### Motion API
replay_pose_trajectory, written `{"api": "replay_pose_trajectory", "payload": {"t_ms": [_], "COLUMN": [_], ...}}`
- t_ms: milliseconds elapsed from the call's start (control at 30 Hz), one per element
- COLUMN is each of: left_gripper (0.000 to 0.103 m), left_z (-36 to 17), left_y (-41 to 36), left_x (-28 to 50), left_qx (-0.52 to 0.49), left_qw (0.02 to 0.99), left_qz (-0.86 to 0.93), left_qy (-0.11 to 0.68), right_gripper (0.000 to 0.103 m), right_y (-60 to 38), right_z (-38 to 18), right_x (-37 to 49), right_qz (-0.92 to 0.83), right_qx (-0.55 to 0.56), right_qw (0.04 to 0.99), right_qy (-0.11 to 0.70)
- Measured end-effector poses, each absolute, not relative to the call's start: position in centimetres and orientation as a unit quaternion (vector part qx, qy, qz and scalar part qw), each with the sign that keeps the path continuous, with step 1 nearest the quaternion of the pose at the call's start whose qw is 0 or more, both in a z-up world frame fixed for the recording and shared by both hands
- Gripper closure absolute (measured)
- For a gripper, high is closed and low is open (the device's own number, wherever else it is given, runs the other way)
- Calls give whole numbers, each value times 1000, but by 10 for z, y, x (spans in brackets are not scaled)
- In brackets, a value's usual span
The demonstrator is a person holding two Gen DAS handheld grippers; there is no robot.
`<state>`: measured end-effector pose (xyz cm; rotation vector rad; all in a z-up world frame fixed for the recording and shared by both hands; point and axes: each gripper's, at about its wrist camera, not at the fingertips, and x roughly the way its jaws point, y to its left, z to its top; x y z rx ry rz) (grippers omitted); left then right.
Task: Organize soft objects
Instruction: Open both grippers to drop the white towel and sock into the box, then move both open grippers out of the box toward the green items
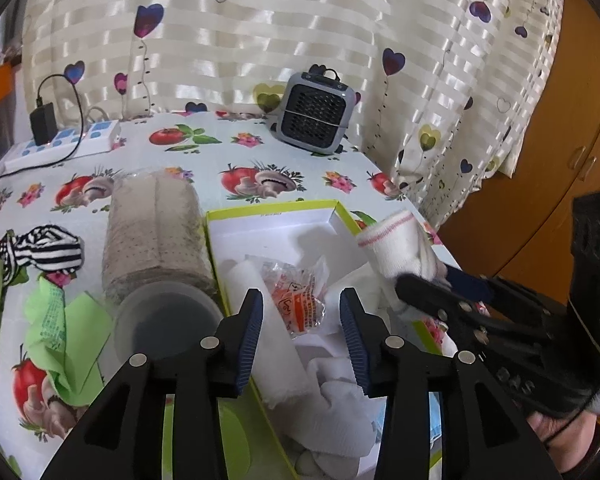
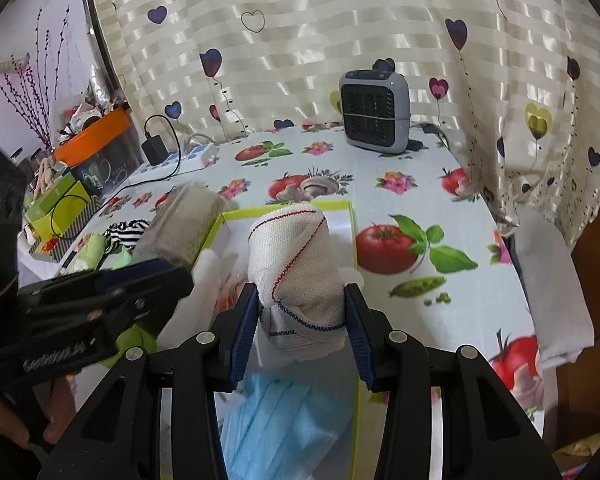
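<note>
Closest to the lens, the left gripper [image 1: 301, 334] stands with its blue-padded jaws apart and nothing between the pads, poised over a shallow box with a lime-green rim [image 1: 272, 209]. The right gripper [image 2: 301, 330] is clamped on a rolled white bandage with red and blue stitching [image 2: 296, 272], held above the same box.

The table wears a cloth printed with tomatoes and mushrooms [image 1: 236, 152]. A grey perforated roll [image 1: 156, 232] lies just left of the box. Inside the box are white cloths [image 1: 340, 408], a white gauze roll [image 1: 268, 320], blue face masks [image 2: 284, 420] and an orange-printed sachet [image 1: 300, 304]. Left of the grey roll lie crumpled green wrappers [image 1: 68, 340] and a black-and-white striped cloth [image 1: 48, 248]. A small grey fan heater [image 1: 314, 114] stands at the back by the heart-patterned curtain [image 1: 300, 20].
</note>
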<state>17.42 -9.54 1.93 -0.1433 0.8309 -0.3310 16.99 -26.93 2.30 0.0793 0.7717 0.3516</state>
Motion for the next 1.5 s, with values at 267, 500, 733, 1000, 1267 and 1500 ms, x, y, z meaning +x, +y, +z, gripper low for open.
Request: {"api": "replay_pose_trajectory", "payload": {"t_ms": [267, 500, 733, 1000, 1267, 1500], "left_gripper": [64, 64, 64, 64, 64, 64], "left_z": [26, 33, 35, 44, 49, 50], "left_y": [-87, -79, -74, -63, -53, -45], "left_x": [158, 149, 143, 124, 105, 92], "left_qx": [-68, -70, -73, -74, -71, -72], "left_qw": [903, 907, 908, 914, 918, 920], "left_qz": [-157, -153, -151, -143, -130, -124], "left_qy": [395, 387, 385, 373, 369, 366], "right_gripper": [57, 57, 57, 57, 57, 57], "right_y": [-249, -234, -238, -239, -230, -217], "right_z": [22, 19, 24, 36, 55, 61], "right_x": [201, 214, 200, 167, 133, 112], "right_qz": [184, 196, 194, 194, 201, 215], "right_qx": [12, -6, -5, -4, -16, -29], "right_qw": [908, 906, 908, 911, 917, 917], "right_qy": [377, 376, 370, 363, 343, 336]}}
